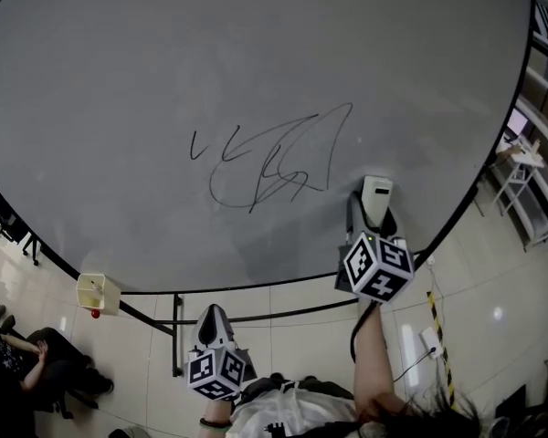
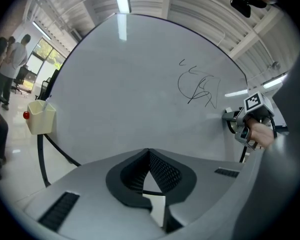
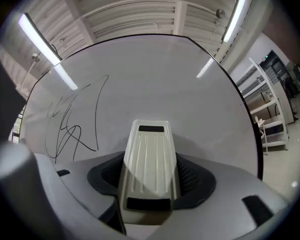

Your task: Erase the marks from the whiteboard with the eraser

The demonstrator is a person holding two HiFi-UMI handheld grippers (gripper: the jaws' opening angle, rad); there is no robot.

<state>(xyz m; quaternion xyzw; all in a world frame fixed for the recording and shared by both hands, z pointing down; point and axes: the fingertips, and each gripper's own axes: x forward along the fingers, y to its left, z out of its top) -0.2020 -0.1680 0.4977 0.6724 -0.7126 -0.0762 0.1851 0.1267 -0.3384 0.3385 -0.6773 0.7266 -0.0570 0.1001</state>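
Observation:
A large whiteboard (image 1: 164, 80) fills the head view, with black scribbled marks (image 1: 272, 158) near its middle. My right gripper (image 1: 373, 210) is shut on a white ribbed eraser (image 3: 149, 160), whose tip (image 1: 376, 190) is against the board just right of and slightly below the marks. In the right gripper view the marks (image 3: 72, 119) lie to the eraser's left. My left gripper (image 1: 213, 322) hangs low below the board's bottom edge, jaws shut with nothing between them. From the left gripper view the marks (image 2: 197, 86) and the right gripper (image 2: 247, 119) show at the far right.
A small cream box (image 1: 98, 292) with a red knob hangs at the board's lower left edge. A black frame bar (image 1: 256, 316) runs under the board. People sit at the left (image 1: 18, 363). White shelving (image 1: 534, 185) stands to the right. A yellow-black striped post (image 1: 438, 336) stands on the tiled floor.

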